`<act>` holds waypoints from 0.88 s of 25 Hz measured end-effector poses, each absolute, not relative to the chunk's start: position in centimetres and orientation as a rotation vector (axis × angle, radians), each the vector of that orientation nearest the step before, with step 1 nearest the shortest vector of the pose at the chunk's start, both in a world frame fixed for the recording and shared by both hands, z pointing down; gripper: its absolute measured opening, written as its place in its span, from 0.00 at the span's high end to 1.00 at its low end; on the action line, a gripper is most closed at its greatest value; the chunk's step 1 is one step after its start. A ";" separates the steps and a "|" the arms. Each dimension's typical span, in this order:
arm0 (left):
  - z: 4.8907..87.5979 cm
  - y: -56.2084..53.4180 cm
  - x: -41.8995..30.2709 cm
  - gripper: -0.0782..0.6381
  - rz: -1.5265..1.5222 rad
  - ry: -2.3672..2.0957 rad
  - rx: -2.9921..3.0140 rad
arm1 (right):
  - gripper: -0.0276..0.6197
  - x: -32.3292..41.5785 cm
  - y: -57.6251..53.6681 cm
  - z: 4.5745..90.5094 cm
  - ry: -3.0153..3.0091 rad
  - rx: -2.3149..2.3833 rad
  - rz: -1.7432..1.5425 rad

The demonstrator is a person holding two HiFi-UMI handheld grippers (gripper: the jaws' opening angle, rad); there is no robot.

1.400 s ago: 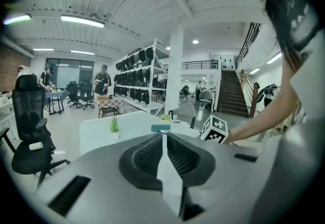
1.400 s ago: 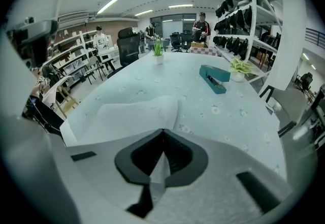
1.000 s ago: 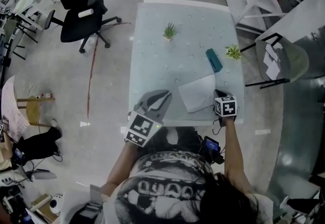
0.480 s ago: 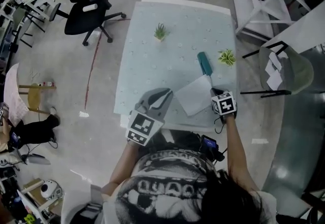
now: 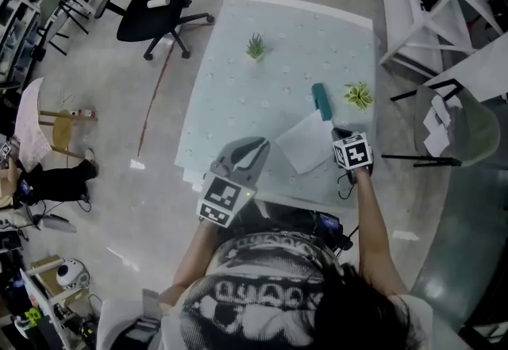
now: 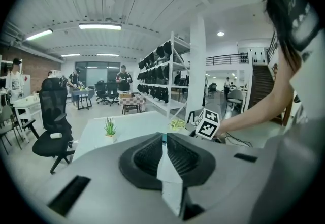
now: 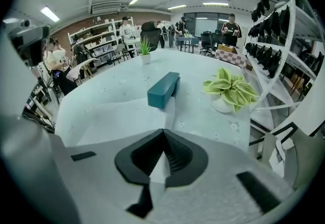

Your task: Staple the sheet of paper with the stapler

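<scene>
Fingers [image 7: 144, 159] on the right gripper [image 7: 163, 131] pinch the sheet of paper [image 7: 117, 116], left gripper [image 6: 163, 136] clamps it too, corner right by the stapler [image 7: 163, 89].

White sheet of paper [image 5: 304, 151]: slanted rectangle at the table's [image 5: 238, 71] near edge. Teal stapler [image 5: 321, 101]: closed, lying flat at the sheet's 1 o'clock corner, pointing toward 12 o'clock.

2 grippers [image 5: 260, 144] [image 5: 335, 134], 2 potted plants [image 5: 255, 46] [image 5: 358, 94], 1 stapler [image 5: 321, 101], 1 paper sheet [image 5: 304, 147]
</scene>
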State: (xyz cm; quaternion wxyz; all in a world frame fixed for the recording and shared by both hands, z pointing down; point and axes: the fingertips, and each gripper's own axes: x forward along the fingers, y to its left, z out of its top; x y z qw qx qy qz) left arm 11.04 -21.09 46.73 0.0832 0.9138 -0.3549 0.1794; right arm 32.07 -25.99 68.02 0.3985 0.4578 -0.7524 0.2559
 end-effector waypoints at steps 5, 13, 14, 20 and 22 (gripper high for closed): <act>46.8 -20.9 11.3 0.86 0.551 -1.096 2.709 | 0.95 32.6 -27.9 68.4 -1.926 1.183 0.682; 47.4 -21.0 11.3 0.86 0.563 -1.123 2.683 | 0.86 33.3 -28.3 68.2 -1.901 1.199 0.641; 47.5 -20.9 11.3 0.86 0.563 -1.123 2.682 | 0.84 33.5 -28.2 68.0 -1.900 1.202 0.632; 47.8 -21.0 10.7 0.86 0.561 -1.136 2.665 | 0.84 33.6 -29.8 64.6 -1.991 1.237 0.599; 47.9 -21.1 10.3 0.86 0.554 -1.146 2.659 | 0.95 32.2 -30.8 63.0 -2.081 1.206 0.626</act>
